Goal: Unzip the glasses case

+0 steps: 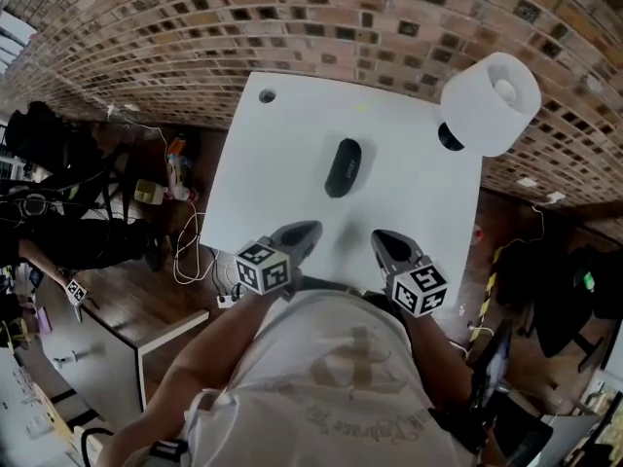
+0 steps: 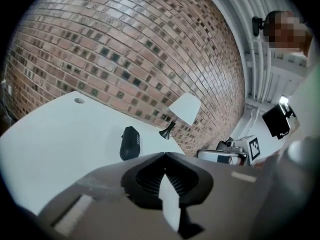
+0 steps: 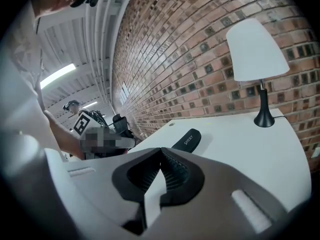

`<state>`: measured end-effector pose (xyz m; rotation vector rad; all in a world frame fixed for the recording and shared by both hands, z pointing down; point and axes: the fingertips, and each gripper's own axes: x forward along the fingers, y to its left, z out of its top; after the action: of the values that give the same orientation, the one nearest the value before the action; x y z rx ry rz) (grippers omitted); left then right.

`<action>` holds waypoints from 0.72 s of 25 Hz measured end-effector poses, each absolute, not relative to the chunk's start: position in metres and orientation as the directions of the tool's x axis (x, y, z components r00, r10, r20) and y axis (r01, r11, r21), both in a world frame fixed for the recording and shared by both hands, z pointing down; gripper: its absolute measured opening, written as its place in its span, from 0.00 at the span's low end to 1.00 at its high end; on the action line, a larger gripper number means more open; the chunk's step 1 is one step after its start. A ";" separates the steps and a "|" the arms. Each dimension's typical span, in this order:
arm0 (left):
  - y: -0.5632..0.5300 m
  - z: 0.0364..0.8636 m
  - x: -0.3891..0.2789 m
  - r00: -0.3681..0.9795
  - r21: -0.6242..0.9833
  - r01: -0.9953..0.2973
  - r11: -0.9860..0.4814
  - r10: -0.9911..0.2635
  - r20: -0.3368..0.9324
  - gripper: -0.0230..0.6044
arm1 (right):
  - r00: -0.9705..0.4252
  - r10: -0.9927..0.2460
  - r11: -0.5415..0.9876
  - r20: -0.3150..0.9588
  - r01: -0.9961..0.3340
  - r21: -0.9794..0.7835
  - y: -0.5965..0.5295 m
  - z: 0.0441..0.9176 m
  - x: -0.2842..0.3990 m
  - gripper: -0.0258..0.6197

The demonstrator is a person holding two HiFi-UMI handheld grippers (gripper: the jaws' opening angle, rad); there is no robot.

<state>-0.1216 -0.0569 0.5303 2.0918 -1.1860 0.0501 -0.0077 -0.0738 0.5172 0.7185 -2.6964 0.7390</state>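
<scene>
Two empty grippers, left gripper [image 1: 310, 229] and right gripper [image 1: 382, 236], hover pressed together at the white table's [image 1: 282, 154] near edge; the black oval glasses case [image 1: 343, 167] lies mid-table. Approach step, I think: next, reach it and spread.

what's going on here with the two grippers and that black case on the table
A person stands at a white table with a hand-held gripper in each hand. The left hand-held gripper and the right hand-held gripper are both shut and empty, near the table's front edge. The black glasses case lies in the middle of the table, ahead of both, looking closed and untouched. A white lamp stands at the far right corner.
</scene>
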 end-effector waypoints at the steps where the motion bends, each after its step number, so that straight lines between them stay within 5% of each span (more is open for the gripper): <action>1: -0.063 0.531 -0.122 0.592 0.594 -0.740 -0.317 -0.725 0.351 0.05 | -0.839 -0.407 0.740 0.362 -0.535 -0.408 -0.074 0.517 -0.006 0.05; 18: -0.150 0.565 -0.127 0.660 0.575 -0.732 -0.365 -0.590 0.465 0.05 | -0.731 -0.580 0.569 0.360 -0.680 -0.463 -0.090 0.527 0.012 0.05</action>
<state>-0.1273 -0.1503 0.5647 2.0837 -1.0213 0.2281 0.0123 -0.0904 0.5270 1.0664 -2.6311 0.8847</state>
